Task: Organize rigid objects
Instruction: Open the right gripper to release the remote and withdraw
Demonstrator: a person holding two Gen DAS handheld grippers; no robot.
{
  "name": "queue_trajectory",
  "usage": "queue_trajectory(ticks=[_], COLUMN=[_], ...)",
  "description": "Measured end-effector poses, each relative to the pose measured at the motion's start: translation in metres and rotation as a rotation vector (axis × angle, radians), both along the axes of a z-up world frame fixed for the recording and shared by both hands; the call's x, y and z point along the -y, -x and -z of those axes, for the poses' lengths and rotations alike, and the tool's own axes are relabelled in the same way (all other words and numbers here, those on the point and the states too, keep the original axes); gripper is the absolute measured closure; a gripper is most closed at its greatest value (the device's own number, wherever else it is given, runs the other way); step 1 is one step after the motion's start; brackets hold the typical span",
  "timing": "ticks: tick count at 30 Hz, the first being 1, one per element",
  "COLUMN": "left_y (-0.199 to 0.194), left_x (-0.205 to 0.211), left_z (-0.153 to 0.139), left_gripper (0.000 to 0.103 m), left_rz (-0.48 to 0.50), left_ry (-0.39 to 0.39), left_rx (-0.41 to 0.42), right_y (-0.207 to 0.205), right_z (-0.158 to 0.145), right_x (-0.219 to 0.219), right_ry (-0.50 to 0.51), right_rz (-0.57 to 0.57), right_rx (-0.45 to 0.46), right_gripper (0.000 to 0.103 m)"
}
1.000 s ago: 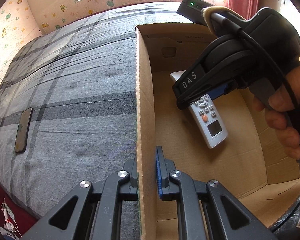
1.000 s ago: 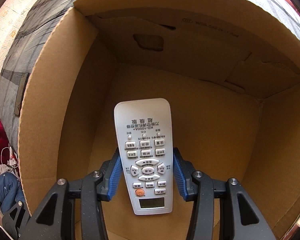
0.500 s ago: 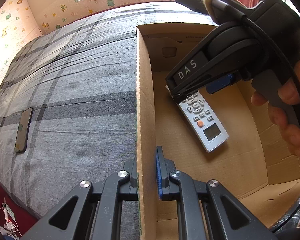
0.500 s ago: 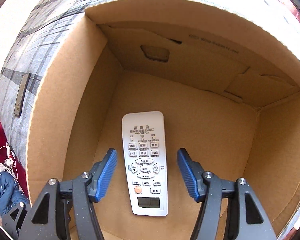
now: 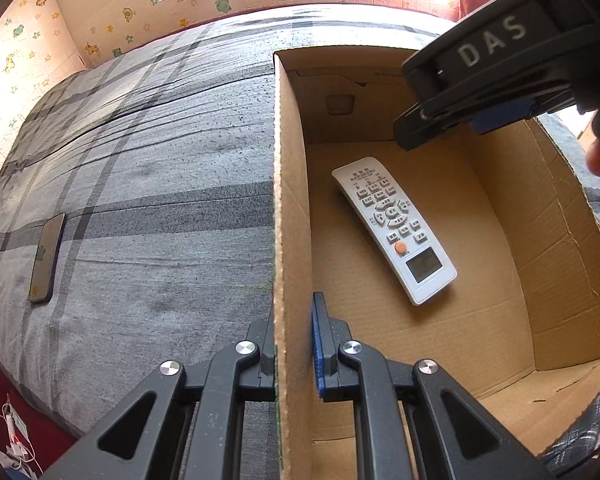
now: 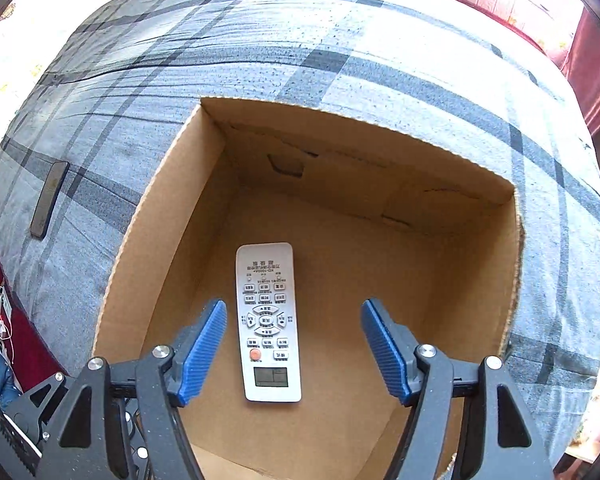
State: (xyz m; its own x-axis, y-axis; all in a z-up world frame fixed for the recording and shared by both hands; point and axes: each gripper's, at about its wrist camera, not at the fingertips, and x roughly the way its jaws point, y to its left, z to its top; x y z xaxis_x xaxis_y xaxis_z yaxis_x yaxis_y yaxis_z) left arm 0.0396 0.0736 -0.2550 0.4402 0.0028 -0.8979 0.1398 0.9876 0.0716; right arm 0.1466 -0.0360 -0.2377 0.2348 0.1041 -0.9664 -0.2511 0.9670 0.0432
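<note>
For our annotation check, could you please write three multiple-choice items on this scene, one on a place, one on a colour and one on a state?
1. Where does the remote control lie?
A. On the bedspread
B. On the floor of the cardboard box
C. Between closed pads

2. What colour are the right gripper pads?
A. Blue
B. Red
C. Green

3. What is the left gripper doing?
A. Hanging open above the phone
B. Holding the remote
C. Clamped on the box wall

Answers:
1 B: it lies flat on the box floor, buttons up.
2 A: both ribbed pads are blue; they are opening, clear of the remote.
3 C: its pads sit either side of the box's left wall.
</note>
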Motion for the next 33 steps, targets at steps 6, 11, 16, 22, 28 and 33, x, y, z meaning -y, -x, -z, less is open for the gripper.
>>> queue_trajectory(ticks=[6, 11, 16, 22, 28, 33], left_y=[0.000, 0.000, 0.000, 0.000, 0.000, 0.000], left_x=[0.000, 0.001, 0.001, 0.002, 0.002, 0.002], left_z=[0.000, 0.000, 0.000, 0.001, 0.000, 0.000], left_gripper=[0.091, 0.091, 0.091, 0.091, 0.091, 0.091], left_rz=[0.001, 0.002, 0.004, 0.003, 0.004, 0.005], left_ry=[0.001, -0.004, -0.007, -0.008, -0.009, -0.012], left_rx=[-0.001, -0.001, 0.000, -0.001, 0.000, 0.000], right_y=[0.013, 0.021, 0.029, 0.043, 0.060, 0.074], right_z=[-0.029, -0.050, -0.065, -0.076, -0.080, -0.072], right_x=[0.022, 0.049, 0.081, 0.120, 0.151, 0.175], right_ry=[-0.027, -0.052, -0.040, -0.037, -0.005, 0.011], right_rz=[0.027, 0.080, 0.139, 0.198, 0.239, 0.276], right_rx=[0.048, 0.092, 0.126, 0.161, 0.177, 0.176], right_gripper=[0.018, 0.014, 0.009, 0.000, 0.000, 0.000])
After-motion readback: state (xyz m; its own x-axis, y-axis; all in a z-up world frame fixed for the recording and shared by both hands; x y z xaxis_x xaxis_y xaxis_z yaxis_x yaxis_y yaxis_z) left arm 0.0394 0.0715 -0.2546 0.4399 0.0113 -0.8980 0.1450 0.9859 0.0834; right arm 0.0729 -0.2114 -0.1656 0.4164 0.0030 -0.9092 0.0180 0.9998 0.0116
